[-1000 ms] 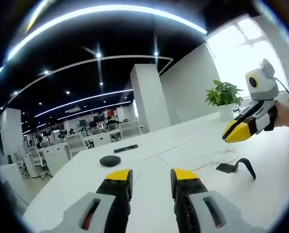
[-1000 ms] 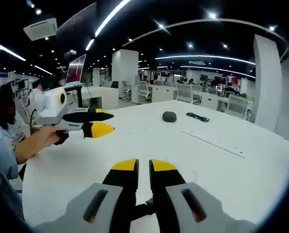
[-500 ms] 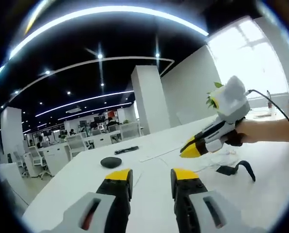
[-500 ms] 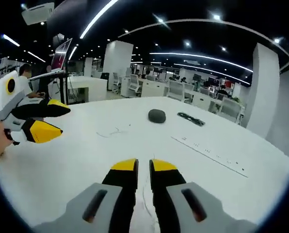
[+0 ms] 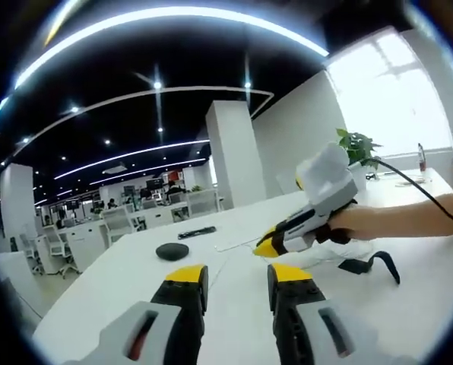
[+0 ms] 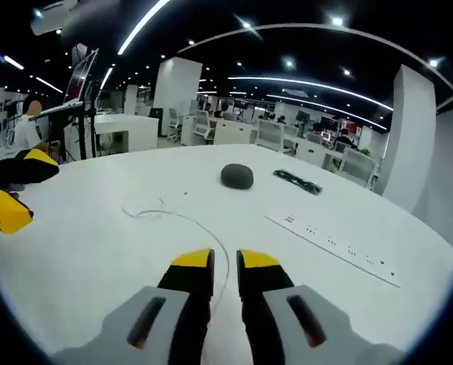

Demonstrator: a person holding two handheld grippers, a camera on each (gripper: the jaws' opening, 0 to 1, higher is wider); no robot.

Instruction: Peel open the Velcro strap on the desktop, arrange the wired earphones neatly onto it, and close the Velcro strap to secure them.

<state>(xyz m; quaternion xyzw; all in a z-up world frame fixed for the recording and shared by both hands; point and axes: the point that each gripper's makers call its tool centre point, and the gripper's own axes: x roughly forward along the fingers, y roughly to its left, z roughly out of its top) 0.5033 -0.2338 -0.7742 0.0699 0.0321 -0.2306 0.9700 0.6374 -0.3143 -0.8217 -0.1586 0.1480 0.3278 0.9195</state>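
Observation:
The black Velcro strap [image 5: 372, 262] lies on the white table [image 5: 432, 281], one end curled up, to the right of my left gripper [image 5: 236, 275], whose jaws stand open and empty. A hand [image 5: 356, 222] holds my right gripper [image 5: 264, 247] low over the table, left of the strap. In the right gripper view my right gripper [image 6: 225, 260] has its jaws almost together. The thin white earphone cable [image 6: 182, 219] curves across the table into that narrow gap; I cannot tell whether it is pinched. The left gripper [image 6: 40, 192] shows open at the left edge.
A dark oval object [image 6: 236, 176] and a flat black item [image 6: 296, 182] lie farther out on the table. A seam with small marks [image 6: 329, 240] crosses the right side. A potted plant [image 5: 356, 144] stands by the window. Office desks and chairs fill the background.
My right gripper has travelled left across the table, away from the strap and along the earphone cable, closer to my left gripper. The left gripper has stayed still and open.

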